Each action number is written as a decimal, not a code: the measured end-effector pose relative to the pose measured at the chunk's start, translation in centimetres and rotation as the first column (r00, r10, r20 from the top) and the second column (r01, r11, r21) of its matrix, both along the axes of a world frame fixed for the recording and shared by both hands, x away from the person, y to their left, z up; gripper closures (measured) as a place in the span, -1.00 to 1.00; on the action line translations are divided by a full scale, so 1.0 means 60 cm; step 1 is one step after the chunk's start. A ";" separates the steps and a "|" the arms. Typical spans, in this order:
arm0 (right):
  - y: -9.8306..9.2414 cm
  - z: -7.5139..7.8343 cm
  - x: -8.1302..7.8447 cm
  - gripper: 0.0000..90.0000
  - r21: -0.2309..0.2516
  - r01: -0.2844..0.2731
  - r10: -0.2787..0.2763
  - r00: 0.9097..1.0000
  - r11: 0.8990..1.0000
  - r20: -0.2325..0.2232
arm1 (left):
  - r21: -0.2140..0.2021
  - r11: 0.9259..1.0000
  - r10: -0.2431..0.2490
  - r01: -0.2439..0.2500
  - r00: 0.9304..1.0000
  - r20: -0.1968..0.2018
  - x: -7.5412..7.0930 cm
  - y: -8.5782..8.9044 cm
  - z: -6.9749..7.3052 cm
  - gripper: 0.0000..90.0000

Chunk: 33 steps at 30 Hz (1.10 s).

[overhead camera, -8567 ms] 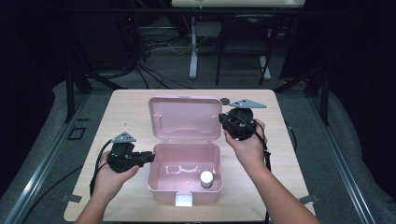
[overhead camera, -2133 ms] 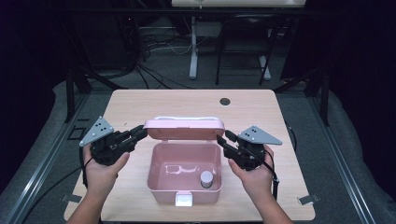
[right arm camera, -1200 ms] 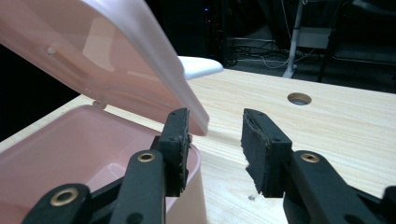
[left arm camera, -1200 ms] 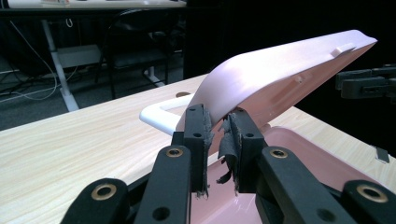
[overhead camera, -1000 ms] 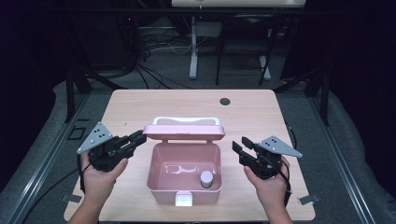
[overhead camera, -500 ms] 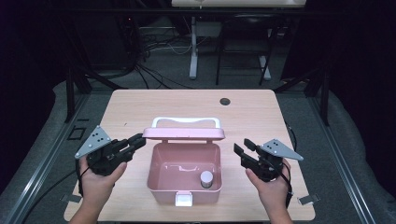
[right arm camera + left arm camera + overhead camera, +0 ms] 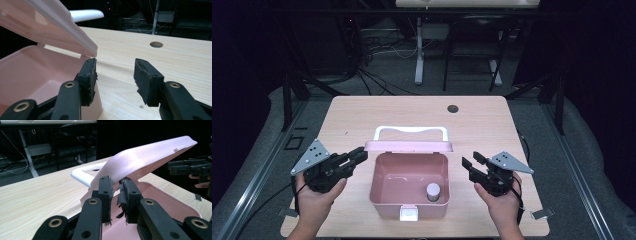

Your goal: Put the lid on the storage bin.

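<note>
- On the light wooden table [image 7: 362, 112], a pink plastic box [image 7: 409, 192] sits at the near middle, its hinged pink lid [image 7: 408, 146] half raised, the white handle [image 7: 410, 131] on the far side.
- In the box's near right corner stands 1 small white-capped bottle [image 7: 432, 191].
- The left gripper [image 7: 357, 156], just left of the box, has its 2 jaws nearly together; in the left gripper view they sit at the lid's corner [image 7: 117, 182], though whether they pinch it is unclear.
- The right gripper [image 7: 470, 161] hovers right of the box, apart from it; its jaws have just been opening, with nothing between them.
- A round hole [image 7: 453, 108] lies at the table's far side.
</note>
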State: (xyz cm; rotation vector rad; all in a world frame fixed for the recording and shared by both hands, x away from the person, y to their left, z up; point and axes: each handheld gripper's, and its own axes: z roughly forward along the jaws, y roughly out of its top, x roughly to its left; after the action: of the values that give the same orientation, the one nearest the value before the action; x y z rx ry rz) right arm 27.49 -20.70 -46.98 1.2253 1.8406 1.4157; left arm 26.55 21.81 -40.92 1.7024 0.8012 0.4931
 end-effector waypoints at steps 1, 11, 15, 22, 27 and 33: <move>0.000 -0.002 0.000 0.17 -0.009 -0.001 0.001 1.000 1.000 0.000 | 0.001 1.000 -0.001 0.001 1.000 0.000 -0.001 0.000 -0.001 0.76; 0.004 -0.019 0.002 0.12 -0.046 -0.010 0.009 1.000 0.999 -0.010 | -0.001 1.000 -0.010 0.010 1.000 -0.005 -0.012 0.004 -0.008 0.75; 0.005 -0.023 0.003 0.08 -0.057 -0.009 0.009 1.000 0.998 -0.015 | -0.007 1.000 -0.013 0.013 1.000 -0.004 -0.017 0.004 -0.010 0.75; 0.006 -0.027 0.005 0.08 -0.083 -0.012 0.009 0.999 0.996 -0.037 | -0.005 1.000 -0.019 0.019 1.000 0.007 -0.025 0.005 -0.011 0.74; 0.005 -0.031 0.006 0.06 -0.081 -0.008 0.005 0.999 0.997 -0.032 | -0.010 1.000 -0.024 0.024 1.000 -0.002 -0.028 0.007 -0.017 0.73; 0.003 -0.034 0.007 0.05 -0.098 -0.001 -0.001 1.000 0.995 -0.017 | -0.004 1.000 -0.026 0.026 1.000 -0.003 -0.033 0.007 -0.022 0.73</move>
State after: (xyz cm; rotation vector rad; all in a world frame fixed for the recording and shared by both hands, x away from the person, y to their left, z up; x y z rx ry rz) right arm 27.89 -20.54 -49.02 1.1922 1.8979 1.3021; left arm 24.55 22.24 -42.25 1.7086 0.7807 0.4713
